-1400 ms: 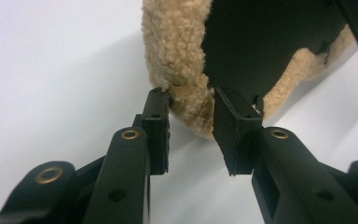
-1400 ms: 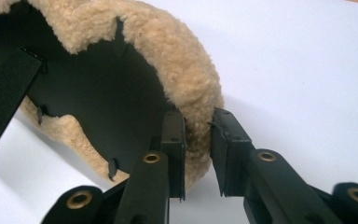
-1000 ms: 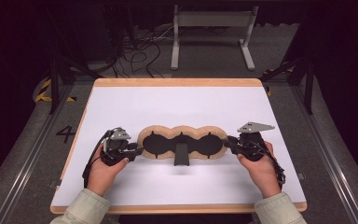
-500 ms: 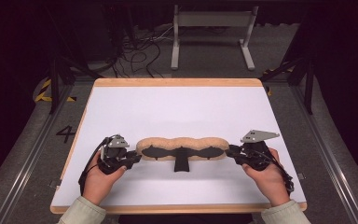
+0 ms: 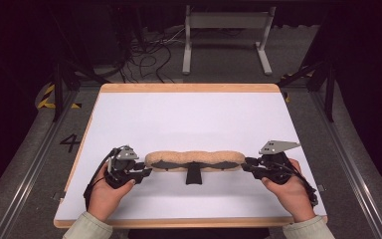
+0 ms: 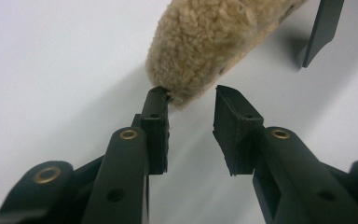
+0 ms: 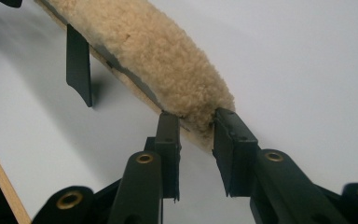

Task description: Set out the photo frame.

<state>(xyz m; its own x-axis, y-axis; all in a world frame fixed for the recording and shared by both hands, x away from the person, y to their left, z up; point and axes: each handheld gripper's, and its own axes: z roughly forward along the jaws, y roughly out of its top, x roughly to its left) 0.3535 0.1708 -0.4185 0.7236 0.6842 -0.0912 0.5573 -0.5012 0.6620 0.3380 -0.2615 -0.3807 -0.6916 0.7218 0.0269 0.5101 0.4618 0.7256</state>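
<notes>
The white bench [image 5: 189, 119] carries a long tan fleece pad [image 5: 194, 159] lying crosswise near its 6 o'clock edge, between the two hands. Against the earlier frames the pad shows more of its woolly face and less of its dark underside, so it has tipped toward the person and sits slightly nearer them. A black tab [image 5: 193, 175] hangs from its middle toward 6 o'clock. The right gripper [image 5: 251, 166], at the pad's 3 o'clock end, has its jaws pressed on that end, though they have just been opening a little. The left gripper [image 5: 144, 171], at the 9 o'clock end, has jaws that have just been opening: one pad [image 6: 156, 126] touches the fleece, the other stands apart.
</notes>
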